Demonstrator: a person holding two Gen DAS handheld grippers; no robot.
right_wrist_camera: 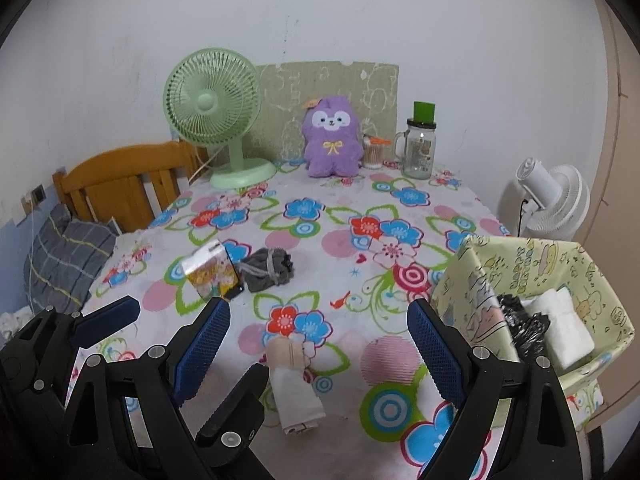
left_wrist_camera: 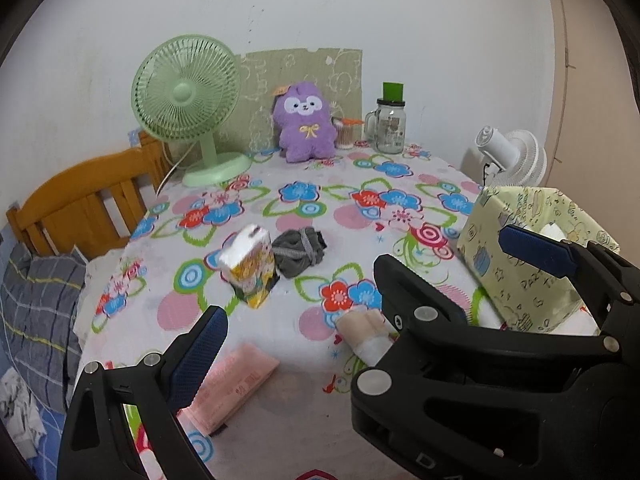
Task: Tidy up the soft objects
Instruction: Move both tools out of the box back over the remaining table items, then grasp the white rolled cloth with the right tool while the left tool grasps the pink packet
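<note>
While both grippers, left gripper (right_wrist_camera: 172, 316) and right gripper (right_wrist_camera: 320, 344), gape empty, the rolled beige cloth (right_wrist_camera: 296, 388) near the table's (right_wrist_camera: 340, 200) front edge looks light and squashy: pinch across its middle.

Both tongs (right_wrist_camera: 320, 336) are black plastic with silver rivets and blue dimpled pads (right_wrist_camera: 204, 346).

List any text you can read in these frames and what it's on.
"PAR", partial: printed storage box; its other lettering is blurred.
"D A", cut off: black plastic housing.
Unreadable: print on the pink packet, glass jar label, tissue pack.
</note>
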